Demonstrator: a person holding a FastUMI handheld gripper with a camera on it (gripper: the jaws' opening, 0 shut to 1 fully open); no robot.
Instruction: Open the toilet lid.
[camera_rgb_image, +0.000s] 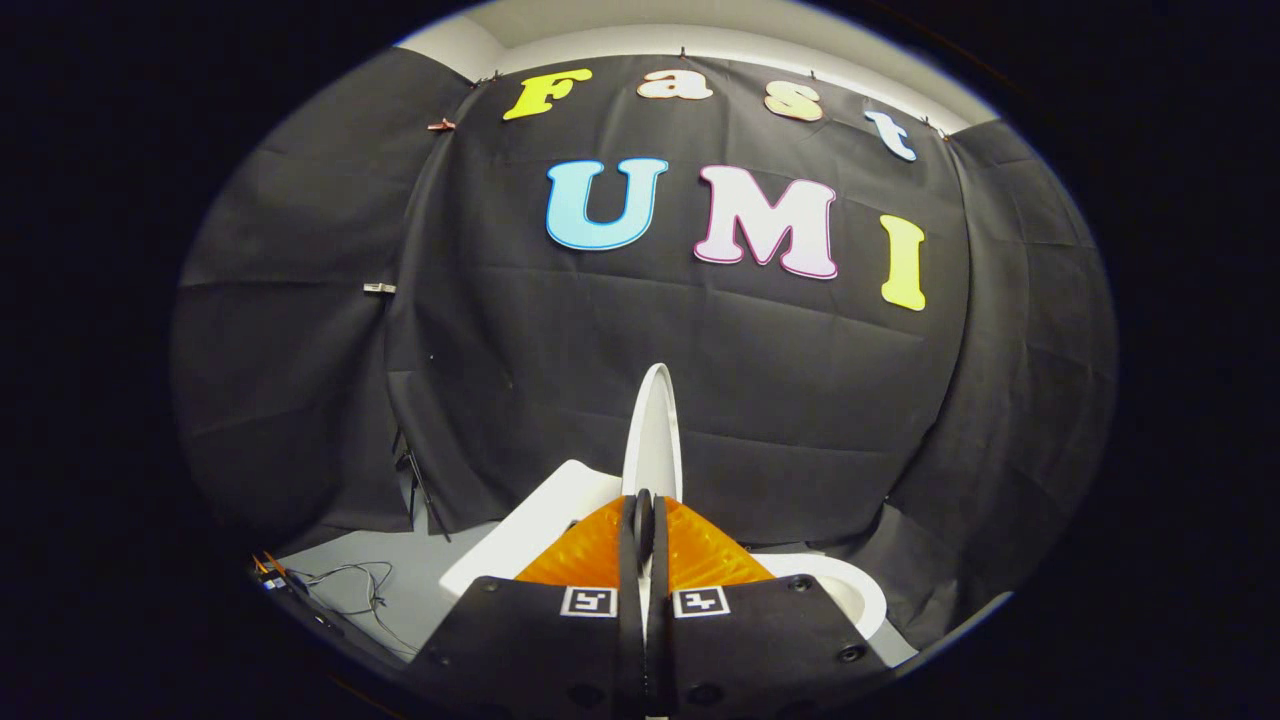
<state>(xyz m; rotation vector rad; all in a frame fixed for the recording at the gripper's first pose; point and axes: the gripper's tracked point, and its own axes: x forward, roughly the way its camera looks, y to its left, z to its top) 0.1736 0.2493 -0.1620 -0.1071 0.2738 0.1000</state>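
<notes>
The white toilet lid (652, 430) stands raised, seen edge-on as a thin upright oval just ahead of my fingers. My gripper (645, 512) is shut on the lid's near edge, with both fingers (600, 555) pressed against it from either side. Left of the lid is the toilet's white tank (545, 520). To the right of the fingers, the white seat and bowl rim (850, 592) curve around. The gripper's body hides the lower part of the lid.
Black cloth walls close the booth behind and on both sides of the toilet. Loose cables (350, 585) lie on the grey floor (420, 580) to the left. A thin dark stand leg (415, 480) leans by the left wall.
</notes>
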